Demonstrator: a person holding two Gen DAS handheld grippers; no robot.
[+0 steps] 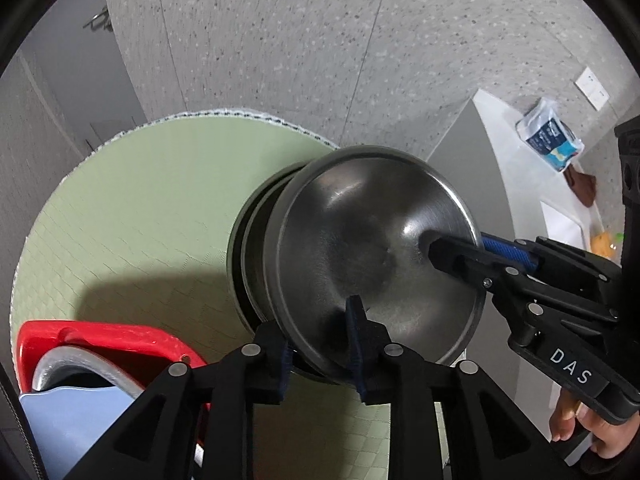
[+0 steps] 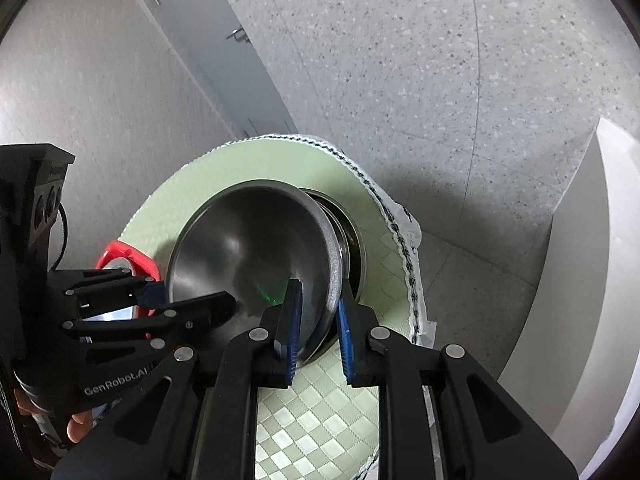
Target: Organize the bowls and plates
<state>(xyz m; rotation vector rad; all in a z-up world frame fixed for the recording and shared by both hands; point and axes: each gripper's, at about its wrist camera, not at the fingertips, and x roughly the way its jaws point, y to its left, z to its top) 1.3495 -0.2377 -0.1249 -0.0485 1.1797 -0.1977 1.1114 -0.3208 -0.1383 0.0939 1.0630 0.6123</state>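
Note:
A steel bowl is held tilted over a stack of steel bowls on a green checked mat. My left gripper is shut on the bowl's near rim, one finger inside, one outside. My right gripper is shut on the same bowl's rim at another side; it also shows in the left wrist view. The stack sits just behind the bowl. The left gripper shows at the left in the right wrist view.
A red basket with a steel plate and a pale blue item stands at the mat's left corner; it shows in the right wrist view. A white counter with a blue packet is on the right. Speckled floor lies beyond.

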